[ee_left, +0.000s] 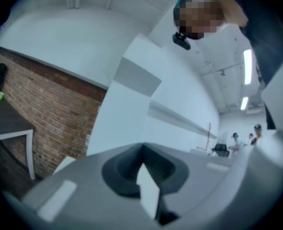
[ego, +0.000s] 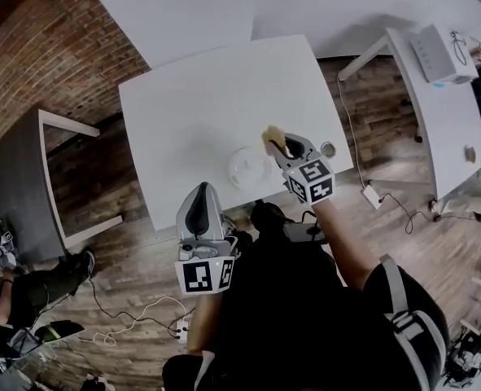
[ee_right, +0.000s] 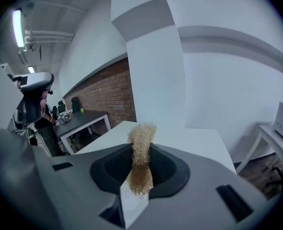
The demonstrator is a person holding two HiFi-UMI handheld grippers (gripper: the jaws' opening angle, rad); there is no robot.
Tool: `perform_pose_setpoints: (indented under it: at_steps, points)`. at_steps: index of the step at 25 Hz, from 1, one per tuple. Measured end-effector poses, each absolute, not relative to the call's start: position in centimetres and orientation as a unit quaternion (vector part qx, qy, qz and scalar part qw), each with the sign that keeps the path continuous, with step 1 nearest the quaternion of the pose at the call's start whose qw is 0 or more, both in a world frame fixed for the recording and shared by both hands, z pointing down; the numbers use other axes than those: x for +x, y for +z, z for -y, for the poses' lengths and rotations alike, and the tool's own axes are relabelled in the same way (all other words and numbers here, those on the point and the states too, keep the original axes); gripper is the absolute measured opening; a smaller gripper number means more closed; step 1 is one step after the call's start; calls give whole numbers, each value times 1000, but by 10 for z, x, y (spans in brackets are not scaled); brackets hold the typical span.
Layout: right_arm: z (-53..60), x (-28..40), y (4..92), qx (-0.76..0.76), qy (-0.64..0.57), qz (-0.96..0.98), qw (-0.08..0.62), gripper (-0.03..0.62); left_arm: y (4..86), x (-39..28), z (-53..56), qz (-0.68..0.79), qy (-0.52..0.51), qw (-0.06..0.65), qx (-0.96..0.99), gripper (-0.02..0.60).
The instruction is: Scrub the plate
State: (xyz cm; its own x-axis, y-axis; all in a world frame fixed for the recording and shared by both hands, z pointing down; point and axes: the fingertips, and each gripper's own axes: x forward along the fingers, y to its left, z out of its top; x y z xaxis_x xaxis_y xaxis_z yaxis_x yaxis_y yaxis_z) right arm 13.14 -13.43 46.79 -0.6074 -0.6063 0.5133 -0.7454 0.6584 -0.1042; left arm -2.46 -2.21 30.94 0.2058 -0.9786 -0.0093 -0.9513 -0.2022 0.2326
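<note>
Nearest to me is my left gripper (ego: 200, 192). It hangs off the near edge of the table (ego: 183, 104), tilted upward, so its own view shows only the wall and ceiling. Its jaws are pressed together with nothing between them. My right gripper (ego: 287, 150) reaches over the near edge and clamps a tan fibrous scrubber (ego: 272, 137). The tuft stands out beyond the jaws. The plate (ego: 247, 169) lies close to the near edge, toward the right near corner, and the scrubber is just beside its right rim. I cannot tell if they touch. I judge that the scrubbing is not yet under way. The right gripper looks level across the table, so next I must tip it down and bring the tuft onto the plate, perhaps steadying the plate with the left.
</note>
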Motion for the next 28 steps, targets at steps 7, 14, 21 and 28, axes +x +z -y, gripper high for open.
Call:
perform_pose_setpoints:
  at_steps: [7,14,21,28]
  points:
    - [101,121,402,386,125,901,153,80,287,-22,14,609,-78,70,786,3]
    - [56,110,374,383,105,912,105,80,294,-6,-2,586,-60,71,805,3]
    - [34,104,378,371,96,916,114,78,301,2,-15,575,-47,67,814,3]
    - [27,95,374,359,90,922,110,78,302,5,-12,571,-47,65,817,3]
